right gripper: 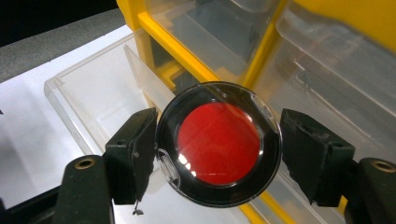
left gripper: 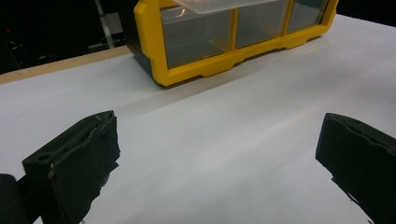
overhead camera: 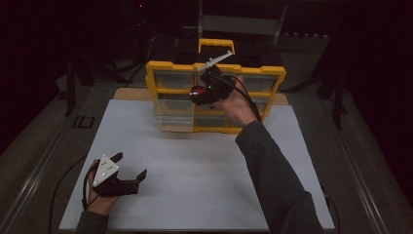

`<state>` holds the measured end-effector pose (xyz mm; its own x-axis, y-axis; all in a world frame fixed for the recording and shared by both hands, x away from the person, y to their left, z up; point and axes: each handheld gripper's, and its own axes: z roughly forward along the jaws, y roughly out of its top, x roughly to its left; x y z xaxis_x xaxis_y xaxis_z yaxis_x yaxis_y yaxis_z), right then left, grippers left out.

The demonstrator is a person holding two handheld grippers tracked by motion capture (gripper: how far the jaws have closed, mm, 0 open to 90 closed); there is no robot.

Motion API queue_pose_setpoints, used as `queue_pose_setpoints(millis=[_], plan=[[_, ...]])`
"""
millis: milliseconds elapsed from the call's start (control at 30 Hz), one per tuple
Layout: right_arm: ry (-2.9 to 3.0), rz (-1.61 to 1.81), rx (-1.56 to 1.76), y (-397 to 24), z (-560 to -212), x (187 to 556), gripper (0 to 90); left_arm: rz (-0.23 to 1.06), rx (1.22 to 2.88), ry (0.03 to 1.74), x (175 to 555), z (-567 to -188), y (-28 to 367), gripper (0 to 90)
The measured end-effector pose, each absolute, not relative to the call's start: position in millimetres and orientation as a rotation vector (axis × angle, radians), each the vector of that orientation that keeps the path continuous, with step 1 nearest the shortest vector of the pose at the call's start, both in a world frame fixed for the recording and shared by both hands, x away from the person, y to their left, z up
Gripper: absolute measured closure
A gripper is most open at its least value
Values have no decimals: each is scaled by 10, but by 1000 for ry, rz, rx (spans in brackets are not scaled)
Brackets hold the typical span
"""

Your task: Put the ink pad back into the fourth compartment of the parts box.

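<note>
One round black-rimmed clear case with red disc [right gripper: 219, 143] pinched between right claw [right gripper: 217, 149] pads, flat face toward its camera, above open clear drawer [right gripper: 93, 93] of yellow organizer [overhead camera: 160, 68]; left claw [overhead camera: 130, 167] spread over white bench [overhead camera: 204, 170]

Left gripper [overhead camera: 130, 166] low at near left, jaws spread wide, nothing between them, hand [overhead camera: 100, 197] behind it. Right gripper [overhead camera: 197, 92] raised on outstretched forearm, jaws clamped around something round.

the white worktop [overhead camera: 195, 185] lies bare from its near edge to the yellow plastic drawer cabinet [overhead camera: 168, 68], whose pulled-out clear drawer [overhead camera: 173, 119] juts forward.
</note>
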<state>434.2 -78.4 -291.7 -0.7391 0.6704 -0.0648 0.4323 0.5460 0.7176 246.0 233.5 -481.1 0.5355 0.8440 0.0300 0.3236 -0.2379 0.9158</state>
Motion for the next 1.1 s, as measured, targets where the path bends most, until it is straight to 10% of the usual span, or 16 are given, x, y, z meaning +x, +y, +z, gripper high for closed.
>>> queue_pose_setpoints(millis=[1100], plan=[[2479, 1095, 880, -469, -2979, 4327, 292, 674, 1801, 968, 2458, -4810, 2338, 0]])
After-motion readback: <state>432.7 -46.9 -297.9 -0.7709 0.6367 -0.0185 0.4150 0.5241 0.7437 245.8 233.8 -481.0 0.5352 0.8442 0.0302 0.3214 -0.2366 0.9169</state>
